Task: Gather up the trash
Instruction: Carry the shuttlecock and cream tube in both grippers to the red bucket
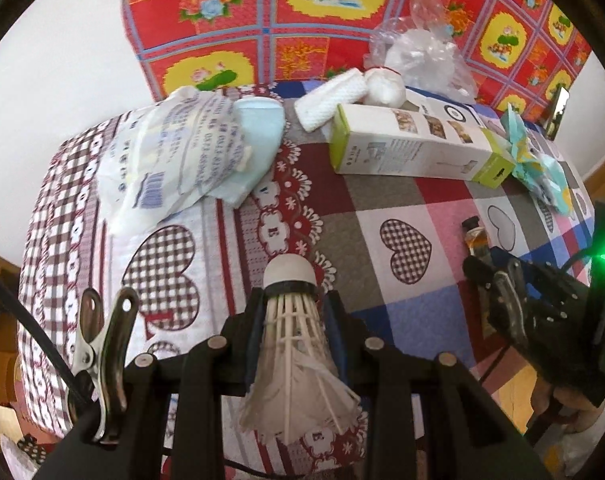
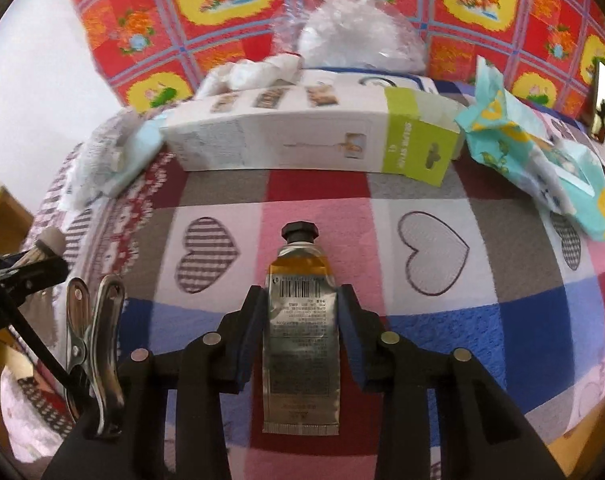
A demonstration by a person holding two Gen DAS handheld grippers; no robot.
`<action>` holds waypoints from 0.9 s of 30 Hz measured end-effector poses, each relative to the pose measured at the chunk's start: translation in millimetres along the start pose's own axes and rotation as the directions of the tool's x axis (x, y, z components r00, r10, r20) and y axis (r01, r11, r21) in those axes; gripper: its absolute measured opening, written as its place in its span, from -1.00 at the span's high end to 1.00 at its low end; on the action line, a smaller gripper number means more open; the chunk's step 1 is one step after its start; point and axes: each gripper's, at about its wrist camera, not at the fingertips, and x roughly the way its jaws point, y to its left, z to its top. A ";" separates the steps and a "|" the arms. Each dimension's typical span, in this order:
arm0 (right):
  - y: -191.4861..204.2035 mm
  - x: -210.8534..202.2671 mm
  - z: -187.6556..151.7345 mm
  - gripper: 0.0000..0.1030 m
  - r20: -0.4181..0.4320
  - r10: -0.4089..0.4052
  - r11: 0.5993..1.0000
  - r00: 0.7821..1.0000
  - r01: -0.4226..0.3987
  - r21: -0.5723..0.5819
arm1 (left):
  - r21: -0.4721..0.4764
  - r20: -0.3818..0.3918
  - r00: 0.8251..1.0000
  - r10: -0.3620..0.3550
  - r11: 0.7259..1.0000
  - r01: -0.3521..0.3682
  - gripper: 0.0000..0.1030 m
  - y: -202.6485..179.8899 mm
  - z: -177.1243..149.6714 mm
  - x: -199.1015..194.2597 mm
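A white feather shuttlecock sits cork-forward between the pads of my left gripper, which is shut on its feather skirt. In the right wrist view a silver tube with a black cap and amber contents lies lengthwise between the pads of my right gripper; both pads touch its sides. Both grippers hang over a patchwork bedspread with heart patterns. The left wrist view shows the right gripper at the right edge, the tube's cap poking out ahead of it.
Along the back of the bedspread lie a white-and-green carton, a crumpled white printed packet, a white foam net roll, a clear plastic bag and a teal wrapper. A red flowered cloth rises behind.
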 end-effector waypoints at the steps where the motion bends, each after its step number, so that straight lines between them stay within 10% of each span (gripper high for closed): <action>1: 3.3 -3.1 -0.8 0.27 0.006 0.007 1.000 1.000 -0.007 -0.014 | -0.008 0.003 1.000 0.005 1.000 -0.005 0.40 1.3 -1.9 -2.0; 27: 131.8 -41.7 16.6 0.27 0.036 0.282 0.932 0.959 -0.265 -0.246 | -0.258 0.125 0.986 0.112 0.963 -0.076 0.40 88.1 -39.9 -64.2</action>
